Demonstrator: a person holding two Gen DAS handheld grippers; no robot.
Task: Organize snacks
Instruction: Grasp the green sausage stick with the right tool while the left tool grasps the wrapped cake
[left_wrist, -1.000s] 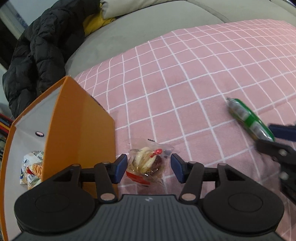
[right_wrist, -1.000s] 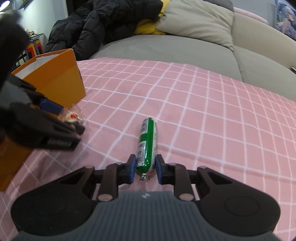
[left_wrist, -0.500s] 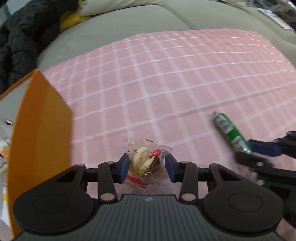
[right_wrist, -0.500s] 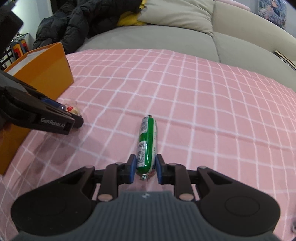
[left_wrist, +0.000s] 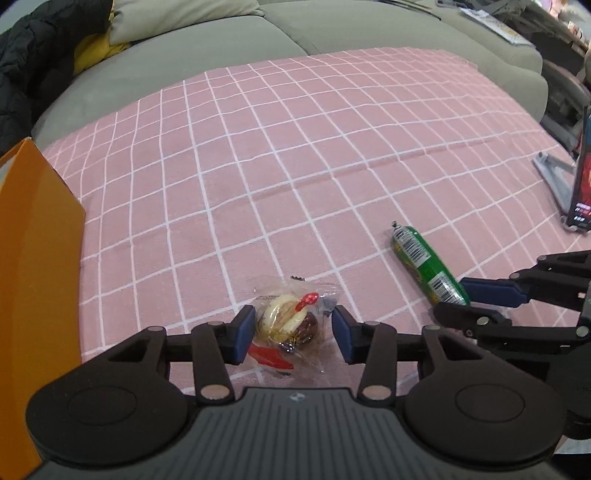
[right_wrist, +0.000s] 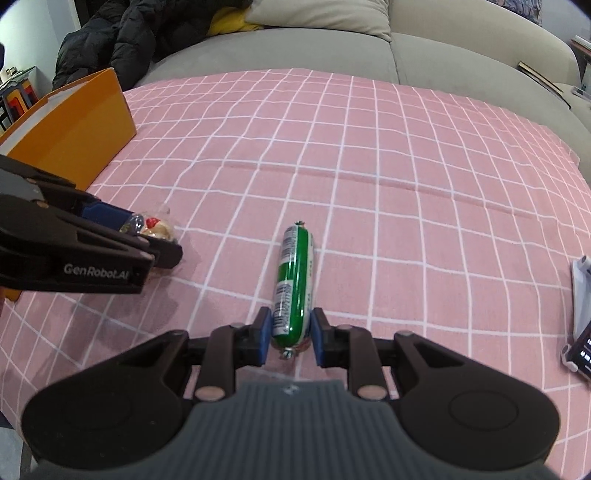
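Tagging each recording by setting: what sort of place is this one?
Most likely a home living room: a grey sofa with a cushion and a black jacket thrown on it, behind a surface under a pink checked cloth.

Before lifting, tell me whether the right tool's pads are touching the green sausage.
Touching. The right wrist view shows both blue pads pressed against the sides of the green sausage near its clipped end, with no gap on either side.

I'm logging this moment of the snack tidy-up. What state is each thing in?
Left tongs: jaws opening around the wrapped pastry.
Right tongs: shut on the green sausage.
Wrapped pastry: sealed, on the pink checked cloth.
Orange box: open-topped, upright.
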